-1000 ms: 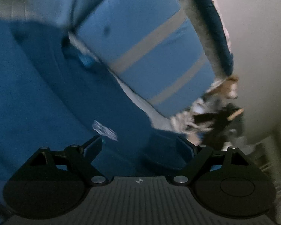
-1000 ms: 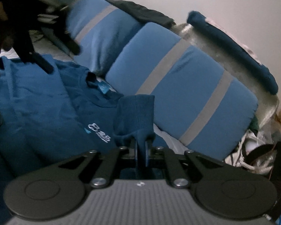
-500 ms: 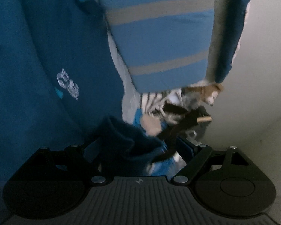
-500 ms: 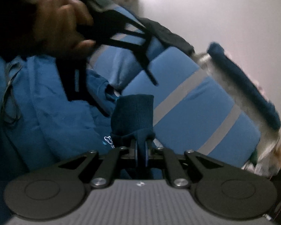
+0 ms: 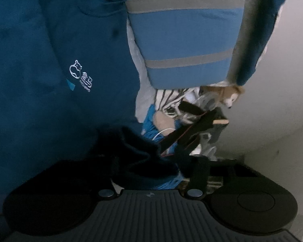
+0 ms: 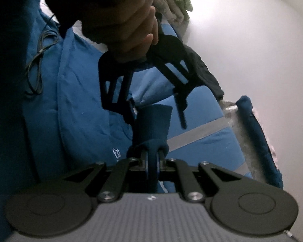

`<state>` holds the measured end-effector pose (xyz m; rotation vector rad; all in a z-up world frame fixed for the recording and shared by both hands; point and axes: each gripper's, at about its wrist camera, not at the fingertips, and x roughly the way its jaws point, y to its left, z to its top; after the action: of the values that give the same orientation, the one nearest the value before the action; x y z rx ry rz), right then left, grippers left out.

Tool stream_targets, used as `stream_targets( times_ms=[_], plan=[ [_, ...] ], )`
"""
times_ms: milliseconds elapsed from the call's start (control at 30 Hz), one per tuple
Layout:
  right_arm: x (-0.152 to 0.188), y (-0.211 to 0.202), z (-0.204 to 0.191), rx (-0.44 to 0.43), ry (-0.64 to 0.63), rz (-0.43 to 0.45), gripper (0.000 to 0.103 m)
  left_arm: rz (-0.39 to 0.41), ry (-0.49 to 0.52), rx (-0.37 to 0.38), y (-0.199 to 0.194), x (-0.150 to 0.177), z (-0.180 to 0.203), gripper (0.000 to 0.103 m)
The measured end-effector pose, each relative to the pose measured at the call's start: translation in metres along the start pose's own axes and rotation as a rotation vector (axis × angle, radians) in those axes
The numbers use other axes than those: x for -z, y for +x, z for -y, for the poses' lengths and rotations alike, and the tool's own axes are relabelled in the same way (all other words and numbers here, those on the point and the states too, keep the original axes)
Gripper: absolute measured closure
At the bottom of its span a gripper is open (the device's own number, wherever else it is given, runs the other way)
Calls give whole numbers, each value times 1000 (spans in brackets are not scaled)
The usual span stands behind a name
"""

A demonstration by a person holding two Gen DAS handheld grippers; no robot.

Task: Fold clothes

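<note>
1. Right wrist view: the right gripper [image 6: 152,161] is clamped on the dark cuff [image 6: 151,127] of a blue sweatshirt [image 6: 80,109], which stands up between its closed fingers above the spread garment.
2. The left gripper [image 6: 157,104], held in the person's hand [image 6: 131,26], hangs open just past the raised cuff, one finger on either side of it, not visibly touching.
3. Left wrist view: the same cuff [image 5: 135,153] sits low in frame, covering much of the left gripper's [image 5: 151,161] mouth; its fingers stand apart, with nothing pinched.
4. The sweatshirt [image 5: 50,70] lies flat, logo [image 5: 80,75] up, against a striped cushion [image 5: 181,40], with clutter [image 5: 192,111] beyond its edge.
5. The step in hand appears to be folding the sleeve across the body. Done well, the right gripper keeps its clamp firm, carries the cuff inward over the chest with the sleeve taut, and lays it flat before releasing.
6. The left gripper would best pin or take the sleeve nearby, keeping clear of the clutter.
</note>
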<state>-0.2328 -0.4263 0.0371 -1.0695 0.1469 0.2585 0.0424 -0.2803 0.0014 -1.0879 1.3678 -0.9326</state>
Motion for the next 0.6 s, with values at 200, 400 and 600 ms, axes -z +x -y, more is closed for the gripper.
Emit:
stream_targets(
  times_ms=[200,400,600],
  plan=[
    [4,-7,7,-33,15,20,96,19,140,-67,-9,5,21,98],
    [11,-7,21,12,154,-4,49,87,301,-78,-20,17,54,98],
    [27,1,30,47,224,-97,21,141,426,-88,-31,26,83,98]
  ],
)
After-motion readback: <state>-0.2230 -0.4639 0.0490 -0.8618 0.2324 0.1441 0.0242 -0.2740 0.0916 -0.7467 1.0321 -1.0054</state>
